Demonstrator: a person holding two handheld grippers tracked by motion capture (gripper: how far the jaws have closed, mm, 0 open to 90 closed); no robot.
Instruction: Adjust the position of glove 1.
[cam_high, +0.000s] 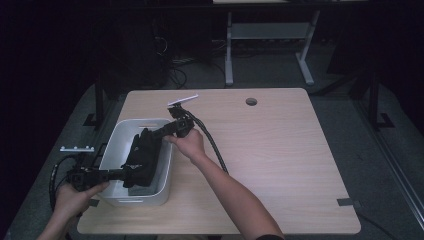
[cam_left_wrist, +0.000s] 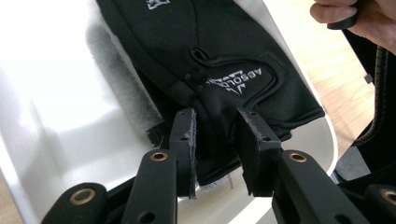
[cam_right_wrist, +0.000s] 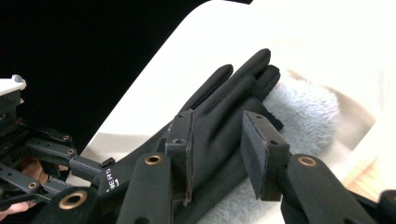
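Observation:
A black glove (cam_high: 142, 152) lies in a white bin (cam_high: 116, 131) at the table's left, on top of a grey fleecy piece (cam_right_wrist: 303, 112). My left gripper (cam_high: 131, 172) reaches into the bin from the near left. Its jaws (cam_left_wrist: 217, 126) stand apart on either side of the glove's cuff (cam_left_wrist: 224, 56), with a gap at each pad. From the far right, my right gripper (cam_high: 146, 135) points into the bin. It is open (cam_right_wrist: 217, 126) just over the glove's fingers (cam_right_wrist: 224, 98), and nothing is clamped.
The bin's white wall (cam_left_wrist: 46, 116) curves closely around both grippers. A white card (cam_high: 182, 100) lies behind the bin and a round hole (cam_high: 251, 101) sits in the tabletop. Bare wood (cam_high: 280, 150) spreads to the right. The right gripper's cable (cam_high: 215, 147) trails across the table.

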